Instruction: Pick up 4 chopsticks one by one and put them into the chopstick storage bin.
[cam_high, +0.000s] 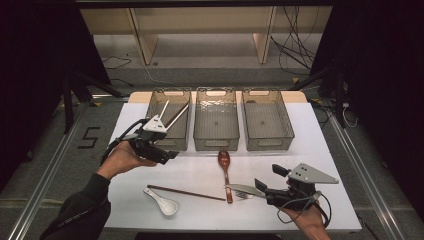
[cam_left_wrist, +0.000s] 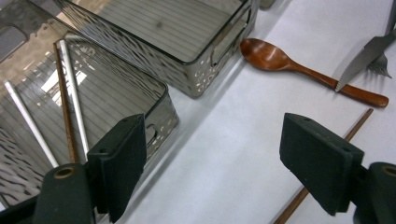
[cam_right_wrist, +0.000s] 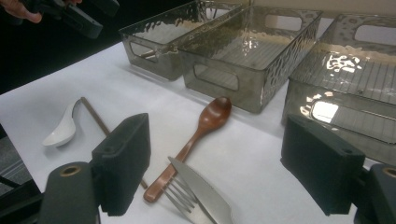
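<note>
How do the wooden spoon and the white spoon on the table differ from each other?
The wooden spoon is dark brown, while the white spoon looks like pale ceramic. The wooden spoon has a long, slim handle; the white spoon has a short, wide one. A knife lies across the wooden spoon's handle, whereas the white spoon lies beside a brown chopstick. Both rest on the white table, outside the bins.

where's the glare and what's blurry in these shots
Right gripper view: bright glare patches on the nearest bin, and its own jaws look soft up close. Left gripper view: reflections streak the bin holding chopsticks; the knife is slightly blurred. High view: table evenly lit, surroundings dark, mild barrel distortion at the edges.
</note>
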